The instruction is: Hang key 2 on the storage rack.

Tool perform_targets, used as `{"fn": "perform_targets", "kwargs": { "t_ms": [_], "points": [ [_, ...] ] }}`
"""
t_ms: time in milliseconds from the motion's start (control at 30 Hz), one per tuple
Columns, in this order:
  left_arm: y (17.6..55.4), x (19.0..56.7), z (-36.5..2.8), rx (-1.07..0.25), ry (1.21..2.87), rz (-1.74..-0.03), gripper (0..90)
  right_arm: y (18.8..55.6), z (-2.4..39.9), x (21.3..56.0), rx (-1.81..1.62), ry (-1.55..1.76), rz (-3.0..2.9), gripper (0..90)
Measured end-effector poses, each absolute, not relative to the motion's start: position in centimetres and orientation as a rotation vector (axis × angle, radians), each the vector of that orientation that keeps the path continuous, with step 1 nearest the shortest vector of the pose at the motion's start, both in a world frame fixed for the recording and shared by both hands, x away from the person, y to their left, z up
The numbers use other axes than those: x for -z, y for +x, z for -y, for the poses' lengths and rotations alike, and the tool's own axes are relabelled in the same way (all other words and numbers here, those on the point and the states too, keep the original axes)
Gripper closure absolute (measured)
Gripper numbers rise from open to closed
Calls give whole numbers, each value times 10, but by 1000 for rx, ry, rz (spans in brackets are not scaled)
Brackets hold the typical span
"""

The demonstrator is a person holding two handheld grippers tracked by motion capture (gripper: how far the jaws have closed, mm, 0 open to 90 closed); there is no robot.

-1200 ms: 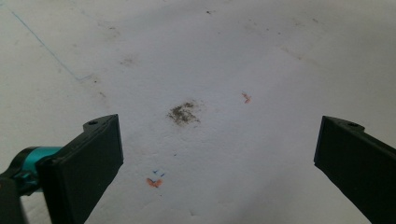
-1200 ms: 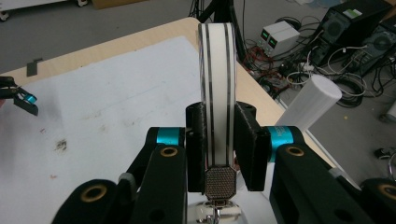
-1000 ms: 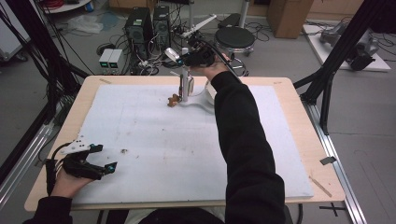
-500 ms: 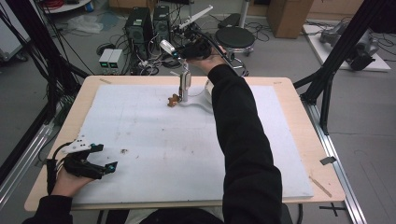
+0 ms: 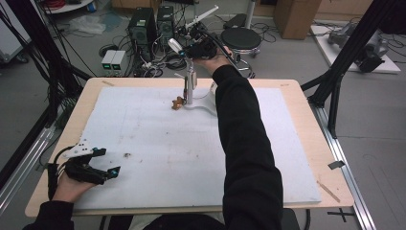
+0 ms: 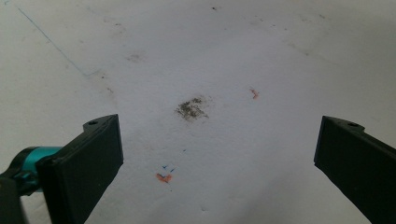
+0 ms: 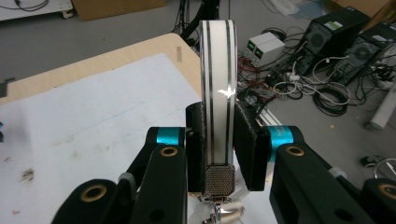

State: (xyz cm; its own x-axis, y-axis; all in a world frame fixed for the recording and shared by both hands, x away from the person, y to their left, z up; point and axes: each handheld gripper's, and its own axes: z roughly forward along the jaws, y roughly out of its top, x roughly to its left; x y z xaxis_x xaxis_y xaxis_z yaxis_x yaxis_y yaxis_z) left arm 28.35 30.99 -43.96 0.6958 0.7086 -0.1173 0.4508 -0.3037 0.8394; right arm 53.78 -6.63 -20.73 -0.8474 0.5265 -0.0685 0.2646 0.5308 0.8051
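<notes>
White slab-like item [image 7: 217,93] with two dark stripes and a mesh-textured metal end: clamped upright between the pads of the right gripper [image 7: 218,136], jaws closed tight on its flat faces. Seen from above standing on end near the far edge of the tabletop [image 5: 287,96], lower end at or just over the white sheet [image 5: 158,143]; contact not discernible. Beside its foot a small brown piece [image 5: 178,102] on one side and a curved white piece [image 5: 203,106] on the other, both close. Change over the last second: slight only. Right hand edged a little toward the far side, grip unchanged, item not visibly shifted; judged a steadying or early lift phase, not yet a carry. Left gripper [image 5: 103,165]: jaws spread wide, nothing between them, resting at the near left corner above a dark smudge [image 6: 191,108], unmoved. Edges and room: far tabletop edge just behind the item, with computer towers [image 5: 143,24], cables and a stool [image 5: 241,38] on the floor beyond, so little margin that way. Broad bare sheet toward the person and to both sides, well apart from the left gripper; safest travel judged back toward the middle, lifted clear of the brown piece first
</notes>
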Motion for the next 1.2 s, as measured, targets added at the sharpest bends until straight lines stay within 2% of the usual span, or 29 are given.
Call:
{"fn": "perform_targets", "kwargs": {
  "t_ms": [267,367,500,833,900,967,1000,1200],
  "points": [
    [283,440,-309,-341,1958,-897,17,542,70,220,-1233,683,-2451,750],
    [283,440,-309,-343,1960,-895,17,541,74,223,-1239,709,-2448,724],
    [282,439,-309,-342,1962,-896,17,538,80,222,-1283,728,-2470,462],
    [282,439,-309,-349,1961,-900,17,530,102,220,-1300,767,-2468,196],
    [282,439,-309,-355,1962,-901,17,525,103,221,-1242,748,-2454,114],
    [282,439,-309,-357,1961,-900,17,520,106,223,-1231,766,-2423,79],
    [282,439,-309,-359,1960,-897,17,518,108,224,-1224,788,-2410,8],
    [281,438,-309,-360,1958,-894,17,513,119,231,-1129,891,-2367,4]
  ]
}}
